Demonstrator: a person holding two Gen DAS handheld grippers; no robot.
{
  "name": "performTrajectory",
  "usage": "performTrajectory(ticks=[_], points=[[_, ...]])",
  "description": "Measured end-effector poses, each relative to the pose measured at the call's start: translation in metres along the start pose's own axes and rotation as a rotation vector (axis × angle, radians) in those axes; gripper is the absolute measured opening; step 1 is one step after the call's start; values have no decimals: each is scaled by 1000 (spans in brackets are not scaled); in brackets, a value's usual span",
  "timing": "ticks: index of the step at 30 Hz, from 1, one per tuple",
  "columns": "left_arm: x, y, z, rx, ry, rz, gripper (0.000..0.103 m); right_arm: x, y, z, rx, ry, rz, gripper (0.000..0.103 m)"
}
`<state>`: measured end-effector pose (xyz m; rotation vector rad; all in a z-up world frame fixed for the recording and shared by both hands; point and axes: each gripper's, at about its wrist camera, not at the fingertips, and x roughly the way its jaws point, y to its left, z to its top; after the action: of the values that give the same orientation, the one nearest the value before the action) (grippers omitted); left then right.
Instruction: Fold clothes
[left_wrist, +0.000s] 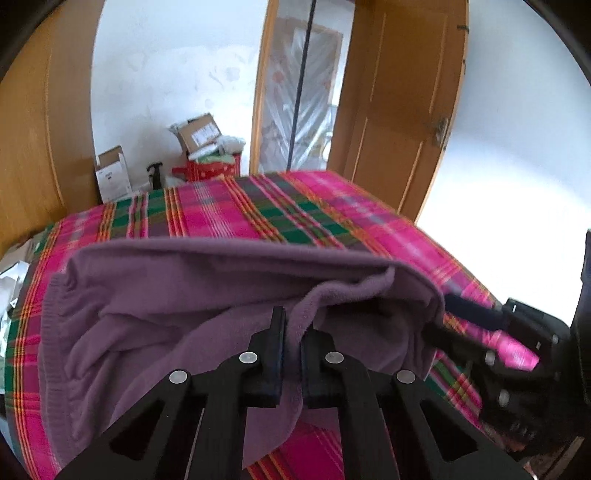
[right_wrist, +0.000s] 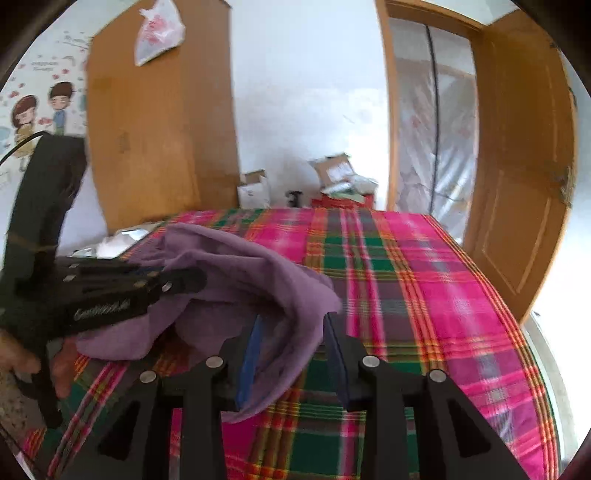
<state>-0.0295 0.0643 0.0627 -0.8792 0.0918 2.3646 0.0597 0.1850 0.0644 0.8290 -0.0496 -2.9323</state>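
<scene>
Two close wrist views, shared bed (left_wrist: 229, 210)

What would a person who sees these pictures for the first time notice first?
The bright pink and green checked bedcover fills the middle of both views. On it lies a crumpled purple garment, with the left gripper shut on a fold of it and the right gripper astride another edge. Behind the bed stand cardboard boxes against the white wall, beside an orange wooden door.
</scene>
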Motion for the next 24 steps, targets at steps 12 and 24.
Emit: performTrajectory(ticks=[12, 24], points=[[-54, 36, 27, -102, -190, 57, 6, 18, 14, -14, 60, 68, 54, 35], [-73, 67, 28, -150, -220, 87, 5, 14, 23, 52, -54, -55, -34, 8]])
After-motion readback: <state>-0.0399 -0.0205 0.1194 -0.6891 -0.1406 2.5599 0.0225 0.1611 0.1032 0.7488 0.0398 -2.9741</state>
